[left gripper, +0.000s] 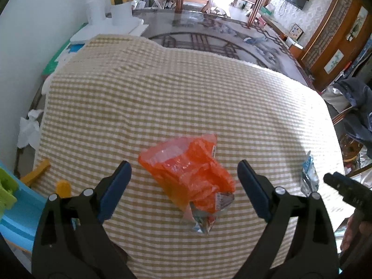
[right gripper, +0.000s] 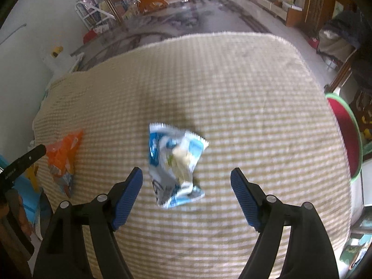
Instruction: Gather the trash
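Left wrist view shows a crumpled orange bag (left gripper: 186,174) on the checked cloth (left gripper: 186,97), a printed wrapper under its near end, writing too small to read; it lies between and just beyond the left gripper (left gripper: 183,174), whose jaws stand wide and empty; right wrist view shows a blurred blue and white wrapper (right gripper: 174,162), crinkled, untouched between the right gripper (right gripper: 186,181) fingers, jaws wide, holding nothing.

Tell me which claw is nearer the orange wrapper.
Left. The left claw hangs open right over the orange wrapper; the right claw is off to its side, over the blue wrapper.
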Action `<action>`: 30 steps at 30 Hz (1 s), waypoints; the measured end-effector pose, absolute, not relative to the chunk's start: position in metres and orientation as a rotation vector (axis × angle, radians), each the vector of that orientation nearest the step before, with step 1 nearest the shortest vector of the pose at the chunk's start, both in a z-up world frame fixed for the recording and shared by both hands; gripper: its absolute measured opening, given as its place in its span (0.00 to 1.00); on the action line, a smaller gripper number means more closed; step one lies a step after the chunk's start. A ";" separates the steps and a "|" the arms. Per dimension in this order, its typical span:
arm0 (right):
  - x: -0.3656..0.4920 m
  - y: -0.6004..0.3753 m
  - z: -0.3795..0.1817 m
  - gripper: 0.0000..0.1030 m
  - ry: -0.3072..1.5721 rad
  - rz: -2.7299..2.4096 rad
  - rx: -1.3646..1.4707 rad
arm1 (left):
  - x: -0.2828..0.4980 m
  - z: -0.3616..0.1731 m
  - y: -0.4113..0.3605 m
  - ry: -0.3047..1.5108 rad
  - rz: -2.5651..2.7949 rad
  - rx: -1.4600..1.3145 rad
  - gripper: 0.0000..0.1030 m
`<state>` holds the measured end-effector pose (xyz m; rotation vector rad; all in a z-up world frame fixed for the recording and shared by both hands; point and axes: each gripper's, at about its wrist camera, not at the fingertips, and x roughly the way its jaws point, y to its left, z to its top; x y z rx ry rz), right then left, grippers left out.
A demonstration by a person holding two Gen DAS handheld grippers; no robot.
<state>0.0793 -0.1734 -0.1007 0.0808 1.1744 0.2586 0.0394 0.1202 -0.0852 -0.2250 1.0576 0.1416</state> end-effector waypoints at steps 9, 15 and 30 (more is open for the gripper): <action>0.084 -0.171 -0.117 0.75 1.200 0.240 0.192 | 0.038 -0.107 0.120 1.094 0.170 -0.275 0.87; 0.083 -0.171 -0.115 0.75 1.192 0.234 0.194 | 0.045 -0.121 0.110 1.132 0.145 -0.283 0.83; 0.083 -0.163 -0.140 0.40 1.274 0.285 0.187 | 0.033 -0.060 0.075 0.949 0.123 -0.200 0.56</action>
